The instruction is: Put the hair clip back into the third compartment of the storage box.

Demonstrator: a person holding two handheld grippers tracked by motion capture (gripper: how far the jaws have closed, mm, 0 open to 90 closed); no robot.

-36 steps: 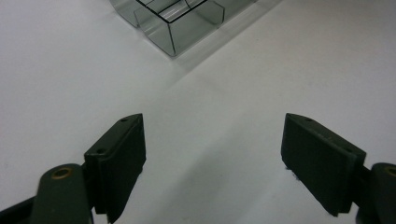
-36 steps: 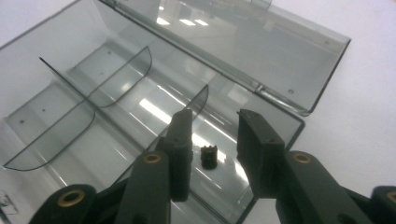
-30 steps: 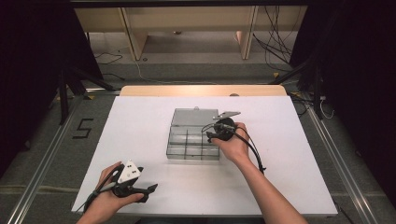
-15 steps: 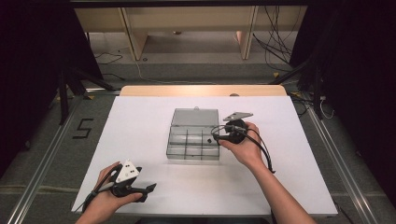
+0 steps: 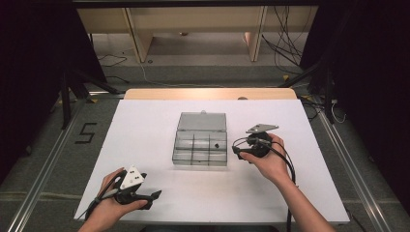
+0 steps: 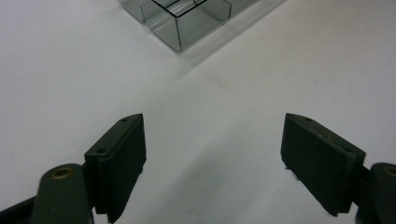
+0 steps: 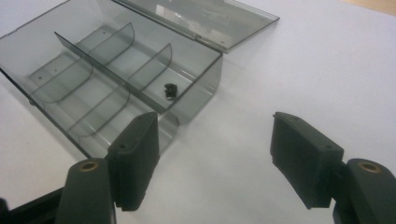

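Note:
A clear grey compartment box (image 5: 199, 163) stands mid-table with its lid (image 5: 201, 121) folded back flat. A small black part (image 5: 217, 144) lies in its back right compartment, also seen as the black part (image 7: 171, 90) inside the box (image 7: 201, 83). My right gripper (image 5: 236, 148) hovers just right of the box, pointing at it. Its jaws have just been opening and stand open with nothing between them (image 7: 212, 122). My left gripper (image 5: 151, 197) rests near the front left of the table, open and empty (image 6: 212, 122), with a corner of the box (image 6: 180, 29) ahead of it.
The white table (image 5: 145, 130) has a wooden strip (image 5: 210, 93) along its far edge. Beyond it stand wooden furniture legs (image 5: 137, 41) and loose cables (image 5: 285, 53) on the floor. A "5" mark (image 5: 85, 133) sits on the floor at left.
My right gripper has drawn back to the right, from over the box's right compartments to beside the box, with its jaws wider apart. The black part now shows in the compartment. The left gripper kept still.

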